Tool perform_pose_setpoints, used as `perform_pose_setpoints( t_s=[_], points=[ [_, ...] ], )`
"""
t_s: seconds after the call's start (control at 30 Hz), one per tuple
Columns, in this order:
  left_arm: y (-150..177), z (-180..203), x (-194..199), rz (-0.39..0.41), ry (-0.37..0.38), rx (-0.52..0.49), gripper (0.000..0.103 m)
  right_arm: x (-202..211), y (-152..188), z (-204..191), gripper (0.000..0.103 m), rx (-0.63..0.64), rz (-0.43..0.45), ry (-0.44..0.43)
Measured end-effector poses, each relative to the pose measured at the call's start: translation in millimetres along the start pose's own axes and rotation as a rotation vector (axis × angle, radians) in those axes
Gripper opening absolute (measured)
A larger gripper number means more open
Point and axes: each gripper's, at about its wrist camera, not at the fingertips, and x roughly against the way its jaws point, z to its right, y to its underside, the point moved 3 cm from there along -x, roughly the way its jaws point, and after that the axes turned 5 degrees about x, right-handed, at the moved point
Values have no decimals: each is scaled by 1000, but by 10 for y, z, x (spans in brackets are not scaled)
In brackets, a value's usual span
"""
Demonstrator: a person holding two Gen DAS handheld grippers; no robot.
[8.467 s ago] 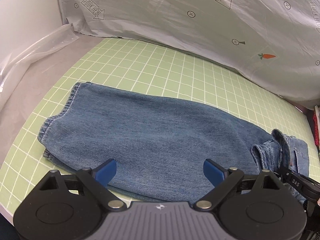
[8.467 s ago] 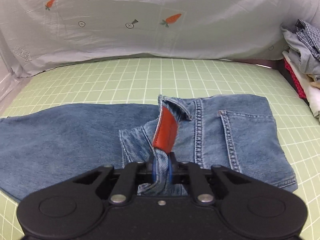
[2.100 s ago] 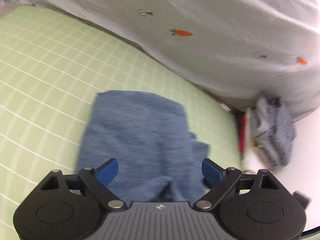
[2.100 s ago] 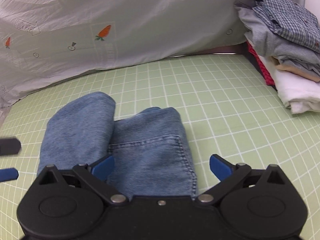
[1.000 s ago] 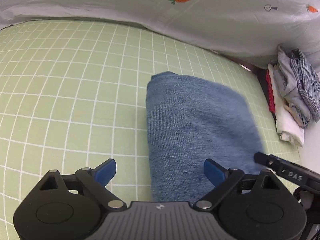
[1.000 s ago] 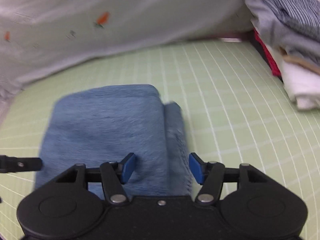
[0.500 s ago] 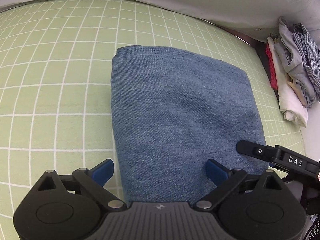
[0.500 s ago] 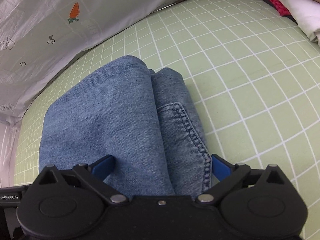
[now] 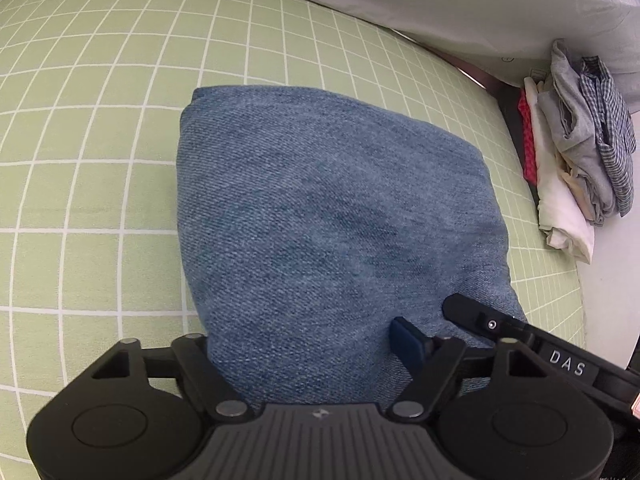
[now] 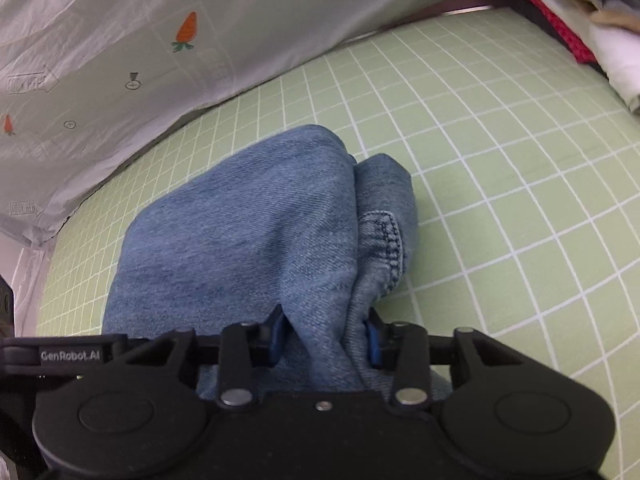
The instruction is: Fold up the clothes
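Note:
The folded blue jeans point(image 9: 320, 216) lie as a thick bundle on the green grid mat point(image 9: 80, 160). My left gripper point(image 9: 308, 344) has closed on the bundle's near edge; its right pad point(image 9: 406, 340) presses into the denim and the left pad is hidden under the cloth. In the right wrist view the jeans point(image 10: 248, 232) bulge up between the fingers. My right gripper point(image 10: 324, 340) is shut on the bundle's near right part, next to the stitched pocket point(image 10: 386, 240). The right gripper's finger point(image 9: 480, 320) shows beside the left one.
A stack of folded clothes point(image 9: 576, 152) sits at the mat's right edge, also in the right wrist view point(image 10: 592, 20). A white sheet with carrot prints point(image 10: 160, 40) hangs along the back. The mat's right edge point(image 9: 580, 280) is close to the bundle.
Both grippers have closed from wide open onto the near edge of the folded jeans. The bundle sits closer in both views and is bunched up between the right fingers.

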Motion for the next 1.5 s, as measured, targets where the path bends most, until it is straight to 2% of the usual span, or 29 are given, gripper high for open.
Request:
perform_pose_setpoints(
  t_s=[0.03, 0.13, 0.3, 0.47, 0.57, 0.77, 0.87, 0.97, 1.1, 1.13, 1.17, 1.2, 1.23, 1.27, 1.3, 1.37, 1.4, 1.43, 1.5],
  points=[
    [10, 3, 45, 11, 11, 0, 53, 60, 1, -41, 34, 5, 17, -5],
    [43, 47, 181, 38, 43, -9, 39, 260, -11, -116, 31, -35, 66, -34],
    [72, 359, 412, 61, 95, -64, 39, 687, -28, -134, 30, -85, 159, -15],
    [55, 1000, 496, 86, 155, -154, 39, 1222, -125, 184, 30, -133, 275, 20],
    [32, 1510, 435, 97, 172, -191, 39, 1488, -273, 527, 30, -167, 327, 43],
    [-121, 2720, 337, 231, 227, -238, 38, 2059, -836, 1440, 30, -170, 490, -6],
    [-280, 3399, 301, 301, 264, -249, 39, 2377, -1273, 1891, 30, -118, 563, -22],
    [-580, 4062, 242, 360, 311, -274, 39, 2685, -1783, 2328, 30, -60, 658, -29],
    [-1006, 4889, 145, 439, 365, -311, 40, 2638, -2450, 2932, 31, -92, 694, 6],
    [-1127, 5039, 99, 461, 368, -323, 44, 2626, -2617, 3082, 32, -100, 703, 15],
    [-1247, 5189, 52, 483, 371, -335, 48, 2614, -2784, 3233, 37, -108, 712, 23],
    [-1366, 5297, -43, 505, 360, -339, 60, 2602, -2950, 3384, 50, -116, 721, 32],
    [-1477, 5359, -191, 533, 313, -337, 73, 2591, -3117, 3535, 58, -124, 730, 41],
    [-1585, 5411, -352, 563, 254, -332, 77, 2579, -3283, 3686, 70, -132, 738, 50],
    [-1698, 5425, -578, 566, 178, -322, 78, 2340, -3398, 3838, 72, -157, 695, 82],
    [-1925, 5419, -1081, 550, 13, -297, 78, 1771, -3593, 4163, 70, -211, 597, 160],
    [-2024, 5374, -1305, 531, -9, -267, 80, 1499, -3632, 4285, 70, -219, 563, 180],
    [-2116, 5313, -1518, 507, -6, -230, 80, 1312, -3647, 4367, 71, -224, 576, 189],
    [-2239, 5228, -1764, 506, 36, -199, 82, 1043, -3702, 4459, 73, -211, 598, 223]
  ],
)
